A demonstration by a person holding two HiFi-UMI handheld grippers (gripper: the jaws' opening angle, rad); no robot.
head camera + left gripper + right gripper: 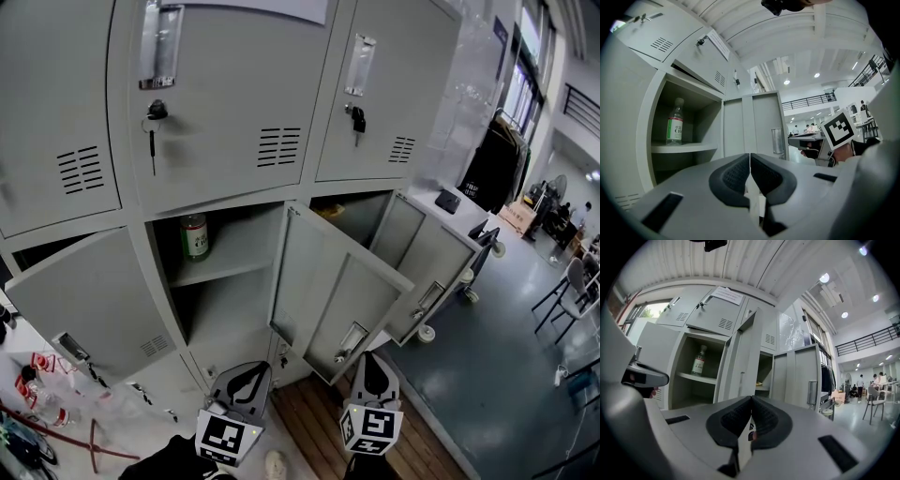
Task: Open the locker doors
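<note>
The grey locker bank (234,84) fills the head view. Its upper doors are closed, with keys in the locks. Three lower doors stand open: the left one (94,300), the middle one (337,300) and the right one (431,272). A green-labelled bottle (194,236) stands on the shelf of the middle compartment. My left gripper (246,372) and right gripper (368,361) are low in front of the middle door, both shut and empty. The left gripper view shows shut jaws (750,161), the bottle (674,123) and the door (754,126). The right gripper (751,404) points at the middle door's edge (745,362).
Bottles and a red cable (56,412) lie on the floor at lower left. A strip of wooden floor (309,422) runs under the grippers. To the right are a wheeled cart (478,253), hanging dark clothes (492,169) and chairs (567,291).
</note>
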